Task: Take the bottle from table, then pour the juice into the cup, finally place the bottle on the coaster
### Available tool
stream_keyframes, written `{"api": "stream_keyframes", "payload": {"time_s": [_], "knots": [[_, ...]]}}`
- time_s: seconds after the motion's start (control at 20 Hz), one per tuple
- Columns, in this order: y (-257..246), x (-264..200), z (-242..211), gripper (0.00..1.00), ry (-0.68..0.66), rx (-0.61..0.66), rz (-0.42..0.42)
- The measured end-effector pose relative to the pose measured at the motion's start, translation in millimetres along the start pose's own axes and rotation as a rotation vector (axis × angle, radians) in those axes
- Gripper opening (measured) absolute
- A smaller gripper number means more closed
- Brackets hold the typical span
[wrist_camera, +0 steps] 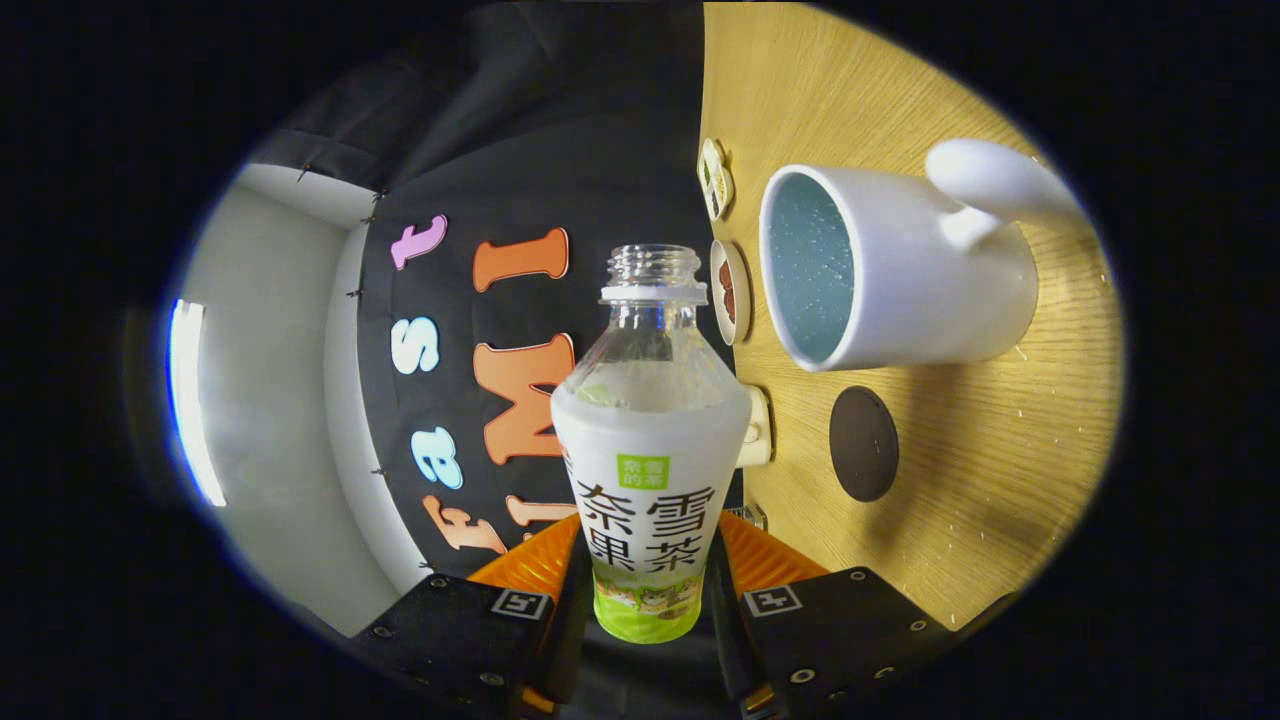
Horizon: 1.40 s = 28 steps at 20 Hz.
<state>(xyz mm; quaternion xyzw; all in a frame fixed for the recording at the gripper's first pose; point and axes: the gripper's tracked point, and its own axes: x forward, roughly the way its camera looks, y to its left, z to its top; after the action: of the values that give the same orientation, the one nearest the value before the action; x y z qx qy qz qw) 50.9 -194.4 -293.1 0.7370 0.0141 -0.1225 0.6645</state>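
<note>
The clear plastic bottle with a white and green label point(650, 470) is clamped in the claw point(648, 600), whose 2 fingers press on its lower body from either side, so the pick-up from the light wooden surface point(960, 470) looks done. The whole view is rolled about a quarter turn, the surface standing as a wall on one side, which suggests the bottle is being tipped toward the cup. The bottle's mouth is uncapped and points ahead of the fingers; its neck looks clear, and I cannot tell how much juice sits behind the label. The white ceramic cup with a speckled blue inside point(880, 270) lies beyond the bottle's mouth and off to the side, near but not touching it, and I see no liquid in it, so the pour seems not yet delivered. The round dark brown coaster point(863, 443) rests bare on the surface just beside the cup, so placing the bottle on it is still left. Small plates point(730, 290) sit behind the cup.
</note>
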Motion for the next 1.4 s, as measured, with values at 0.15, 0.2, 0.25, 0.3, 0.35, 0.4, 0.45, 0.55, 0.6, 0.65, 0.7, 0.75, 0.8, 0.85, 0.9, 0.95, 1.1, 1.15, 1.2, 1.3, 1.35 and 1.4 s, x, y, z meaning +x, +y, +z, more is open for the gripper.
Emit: {"api": "stream_keyframes", "payload": {"time_s": [0.15, 0.2, 0.25, 0.3, 0.35, 0.4, 0.45, 0.55, 0.6, 0.65, 0.7, 0.75, 0.8, 0.85, 0.9, 0.95, 1.1, 1.15, 1.2, 1.3, 1.35, 1.4], "knots": [[-0.6, -0.3, -1.0, 0.56, 0.001, 0.014, 0.000], [-0.1, 0.1, -0.1, 0.56, -0.002, 0.023, 0.006], [-0.1, -0.5, -0.1, 0.56, -0.003, 0.028, 0.012], [-1.2, -0.4, -0.2, 0.56, -0.003, 0.031, 0.017], [-0.7, -0.9, 1.5, 0.56, -0.006, 0.033, 0.020], [-2.3, -0.3, 2.0, 0.56, -0.006, 0.035, 0.019], [-1.8, -0.3, 2.1, 0.56, -0.004, 0.036, 0.017], [-1.1, -0.3, 0.5, 0.56, 0.002, 0.038, 0.012], [-0.7, -0.4, 0.6, 0.56, 0.003, 0.041, 0.012], [-1.7, -1.6, 2.2, 0.56, 0.002, 0.047, 0.012], [-2.6, -1.5, 4.0, 0.56, -0.001, 0.055, 0.013], [-3.2, -2.5, 5.5, 0.56, -0.005, 0.062, 0.016], [-3.7, -2.4, 7.5, 0.56, -0.011, 0.077, 0.022], [-2.5, -5.0, 10.2, 0.56, -0.011, 0.089, 0.028], [-3.1, -4.6, 8.9, 0.56, -0.013, 0.093, 0.027], [-1.5, -3.7, 9.4, 0.56, -0.015, 0.097, 0.022], [0.5, -2.4, 8.9, 0.56, -0.011, 0.109, 0.023], [0.3, -3.8, 9.3, 0.56, -0.010, 0.114, 0.023], [0.9, -3.8, 10.0, 0.56, -0.010, 0.120, 0.024], [2.5, -4.1, 11.3, 0.56, -0.013, 0.133, 0.027], [4.0, -4.4, 11.4, 0.56, -0.015, 0.139, 0.034], [4.7, -4.7, 12.2, 0.56, -0.014, 0.146, 0.041]]}}
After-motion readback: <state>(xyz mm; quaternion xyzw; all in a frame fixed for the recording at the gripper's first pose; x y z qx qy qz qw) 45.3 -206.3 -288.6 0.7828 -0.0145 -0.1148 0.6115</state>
